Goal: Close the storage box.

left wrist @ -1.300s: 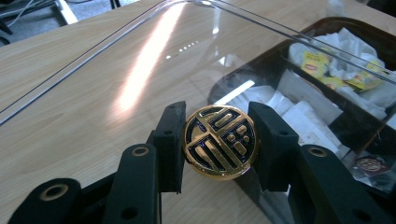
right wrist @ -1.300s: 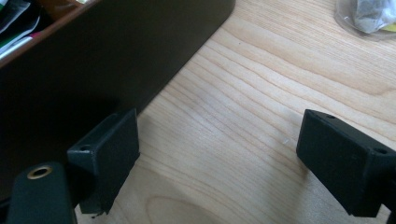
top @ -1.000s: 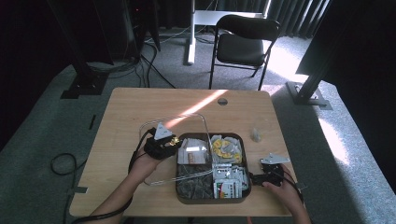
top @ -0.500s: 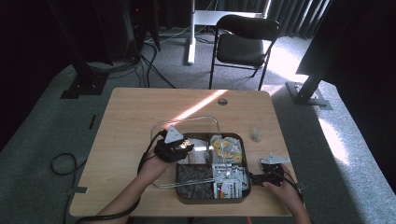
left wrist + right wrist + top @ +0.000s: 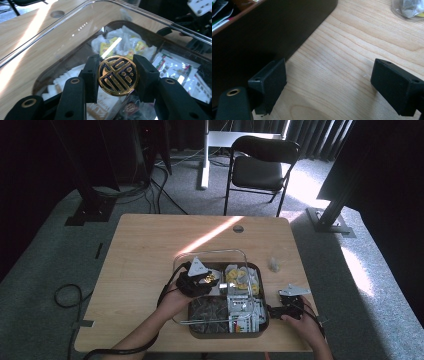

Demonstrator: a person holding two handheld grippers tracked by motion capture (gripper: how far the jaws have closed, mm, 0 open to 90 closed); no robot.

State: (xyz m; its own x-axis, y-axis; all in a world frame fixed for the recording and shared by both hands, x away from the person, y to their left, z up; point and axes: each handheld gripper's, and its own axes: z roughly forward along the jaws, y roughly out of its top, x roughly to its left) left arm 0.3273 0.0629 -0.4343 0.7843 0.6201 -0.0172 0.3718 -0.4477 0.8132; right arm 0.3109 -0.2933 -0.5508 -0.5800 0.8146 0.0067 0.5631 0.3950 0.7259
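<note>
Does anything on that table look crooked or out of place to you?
The clear lid sits askew: it overhangs the dark tray toward the upper left instead of covering it squarely. The left gripper is clamped on the lid's round gold knob. One small wrapped packet lies alone on the table, outside the tray.

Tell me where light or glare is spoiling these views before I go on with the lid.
High view: a sun streak crosses the table; the surroundings are very dark. Left gripper view: white glare runs along the clear lid, blurring the sachets beneath, while the gold knob stays sharp between the jaws. Right gripper view: the box wall sits in shadow.
</note>
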